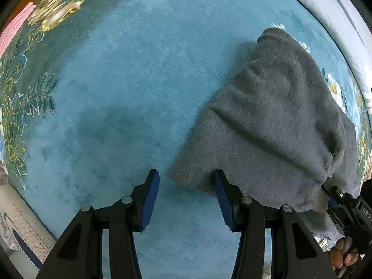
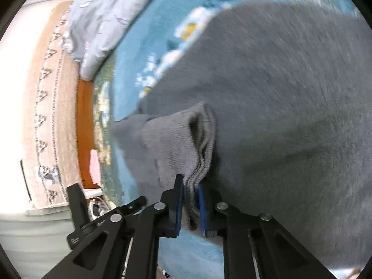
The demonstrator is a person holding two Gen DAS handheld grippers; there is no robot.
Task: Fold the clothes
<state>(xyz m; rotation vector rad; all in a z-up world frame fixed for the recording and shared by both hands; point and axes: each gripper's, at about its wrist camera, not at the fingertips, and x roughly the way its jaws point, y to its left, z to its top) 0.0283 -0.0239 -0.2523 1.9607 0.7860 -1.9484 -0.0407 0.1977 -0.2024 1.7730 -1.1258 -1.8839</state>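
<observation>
My left gripper gapes empty over the teal flowered carpet; my right gripper pinches the grey sweater cuff, bedding beyond.

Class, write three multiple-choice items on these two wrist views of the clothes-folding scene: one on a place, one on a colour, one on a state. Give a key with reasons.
1. Where does the grey sweater lie?
A on the teal carpet
B on a chair
C in a basket

2. What colour are the gripper pads?
A red
B blue
C white

3. What is the state of the right hand-held gripper?
A open and empty
B out of view
C shut on the sweater's ribbed cuff

Key: 1 A, carpet shows all round the sweater. 2 B, both views show blue pads. 3 C, the cuff is pinched between its pads; the left hand-held gripper is open.
</observation>
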